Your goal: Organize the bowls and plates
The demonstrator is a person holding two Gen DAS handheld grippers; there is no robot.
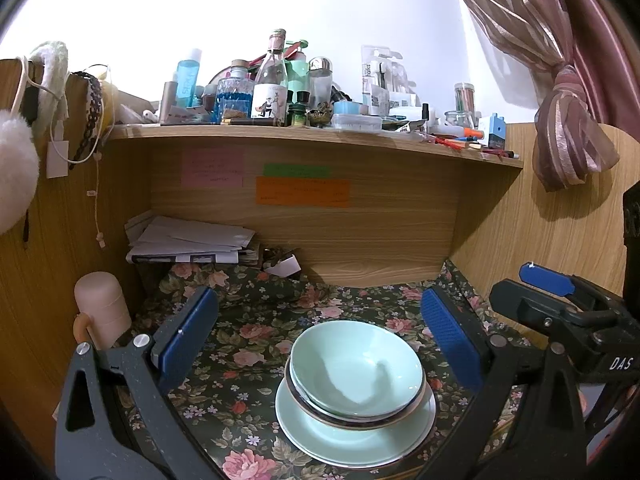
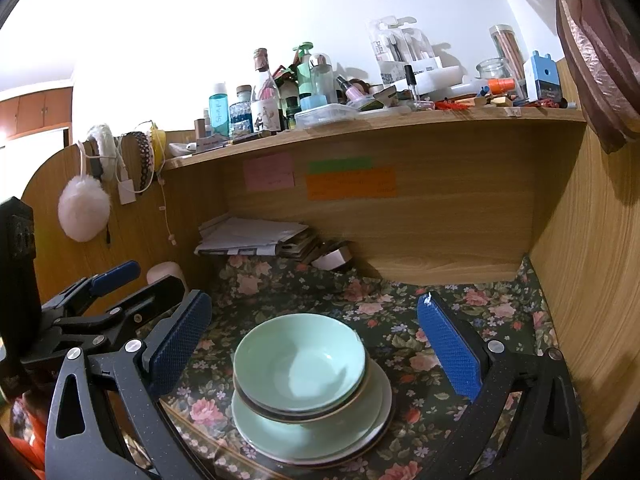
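Observation:
A stack of mint-green bowls [image 1: 356, 364] sits on mint-green plates [image 1: 340, 440] on the floral cloth; the same bowls [image 2: 300, 360] and plates [image 2: 320, 436] show in the right wrist view. My left gripper [image 1: 320, 332] is open and empty, its blue pads wide apart, held just above and behind the stack. My right gripper [image 2: 316, 332] is open and empty too, framing the stack. The right gripper [image 1: 560, 304] shows at the right of the left wrist view; the left gripper [image 2: 108, 288] shows at the left of the right wrist view.
A wooden desk nook encloses the floral cloth [image 1: 256, 320], with a cluttered shelf [image 1: 312, 136] of bottles above. A paper pile [image 1: 188, 240] lies at the back left. A pink cup [image 1: 102, 308] stands at the left wall. A curtain [image 1: 568, 128] hangs at the right.

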